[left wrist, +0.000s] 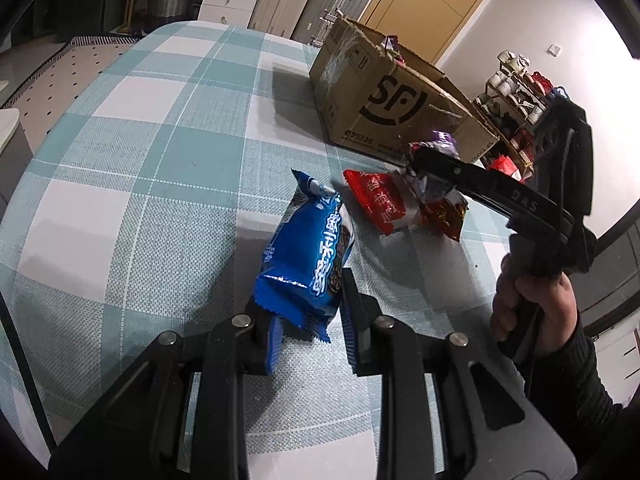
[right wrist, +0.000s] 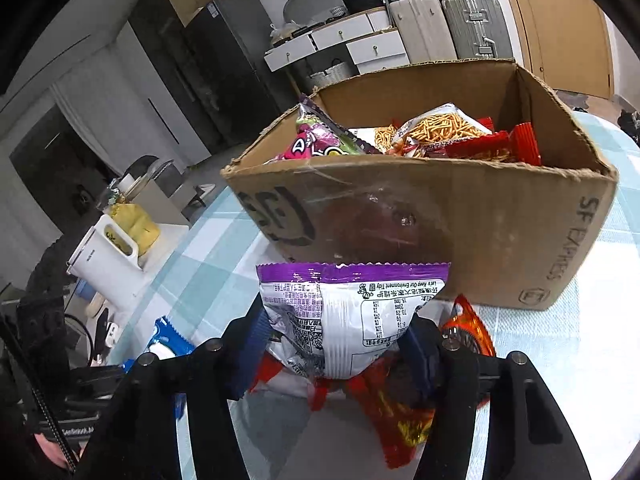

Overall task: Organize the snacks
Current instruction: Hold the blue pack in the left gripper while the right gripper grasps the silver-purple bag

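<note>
Checked tablecloth (left wrist: 120, 128) bears cardboard box (right wrist: 460, 224), part-filled with snacks. Just before the box, right gripper (right wrist: 332, 350) pinches purple-edged packet (right wrist: 344, 316) above red packets (left wrist: 380, 200). Further from it, left gripper (left wrist: 308, 324) clamps blue packet (left wrist: 308, 252).

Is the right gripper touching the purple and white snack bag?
Touching. The right wrist view shows the right gripper with both pads pressed into the purple and white snack bag.

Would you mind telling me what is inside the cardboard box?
The cardboard box holds a purple-pink snack bag, a noodle-snack bag and red packets. Anything beneath them is covered.
</note>
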`<state>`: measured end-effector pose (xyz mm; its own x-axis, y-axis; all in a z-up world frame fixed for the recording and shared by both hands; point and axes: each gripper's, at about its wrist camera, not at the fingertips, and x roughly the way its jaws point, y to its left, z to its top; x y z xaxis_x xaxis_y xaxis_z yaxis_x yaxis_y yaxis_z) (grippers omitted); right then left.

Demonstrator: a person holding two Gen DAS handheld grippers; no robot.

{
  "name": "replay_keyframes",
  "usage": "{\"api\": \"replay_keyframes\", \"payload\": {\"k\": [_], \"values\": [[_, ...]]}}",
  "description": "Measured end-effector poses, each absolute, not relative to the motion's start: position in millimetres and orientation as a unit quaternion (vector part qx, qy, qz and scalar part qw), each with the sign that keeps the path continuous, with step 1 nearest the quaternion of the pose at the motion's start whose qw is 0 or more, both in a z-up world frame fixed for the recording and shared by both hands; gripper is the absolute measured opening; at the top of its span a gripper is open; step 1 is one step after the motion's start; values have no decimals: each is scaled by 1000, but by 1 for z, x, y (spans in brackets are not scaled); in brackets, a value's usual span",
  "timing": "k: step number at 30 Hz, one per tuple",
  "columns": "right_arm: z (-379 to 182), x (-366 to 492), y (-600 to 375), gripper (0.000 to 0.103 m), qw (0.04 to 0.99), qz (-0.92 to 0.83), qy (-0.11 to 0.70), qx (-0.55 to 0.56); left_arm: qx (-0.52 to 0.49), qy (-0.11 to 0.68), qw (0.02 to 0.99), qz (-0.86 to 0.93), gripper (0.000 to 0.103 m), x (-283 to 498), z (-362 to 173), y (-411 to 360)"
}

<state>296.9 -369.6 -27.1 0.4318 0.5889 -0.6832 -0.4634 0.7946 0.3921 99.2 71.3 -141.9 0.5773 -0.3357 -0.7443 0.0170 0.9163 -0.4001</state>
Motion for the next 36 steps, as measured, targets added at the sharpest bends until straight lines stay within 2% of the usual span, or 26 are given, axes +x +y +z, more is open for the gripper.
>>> {"api": "replay_keyframes", "payload": {"k": [21, 36], "values": [[24, 228, -402, 60, 858, 331, 383, 86, -145, 422, 888, -111, 22, 88, -103, 45], [93, 228, -423, 60, 873, 344, 340, 68, -128, 384, 902, -147, 22, 132, -42, 26]]}}
